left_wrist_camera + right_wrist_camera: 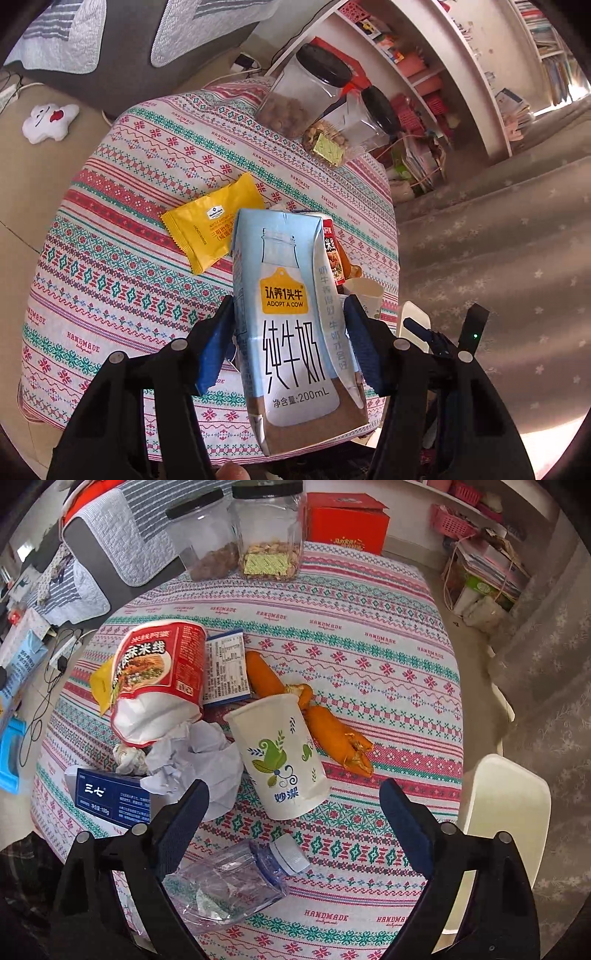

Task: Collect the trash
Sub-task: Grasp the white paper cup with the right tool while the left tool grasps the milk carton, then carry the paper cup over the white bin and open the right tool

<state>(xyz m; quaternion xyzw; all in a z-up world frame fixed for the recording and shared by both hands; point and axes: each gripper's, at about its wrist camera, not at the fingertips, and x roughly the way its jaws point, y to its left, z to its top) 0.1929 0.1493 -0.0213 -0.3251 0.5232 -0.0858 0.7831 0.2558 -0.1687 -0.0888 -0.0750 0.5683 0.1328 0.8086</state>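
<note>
Left gripper [290,317]: jaws clamped on the milk carton [291,314], held above the tabletop [122,229], near the yellow wrapper [214,225]. Right gripper [293,827]: jaws apart, nothing between them, above the paper cup [280,757] lying on its side. Crushed plastic bottle [236,882], crumpled paper [195,757], red noodle tub [159,679], orange peels [332,734] lie on the tabletop around the cup.

Patterned tablecloth [369,635], white bookshelves [461,74], pale curtain [498,258], white chair [509,812], beige floor [55,177].
</note>
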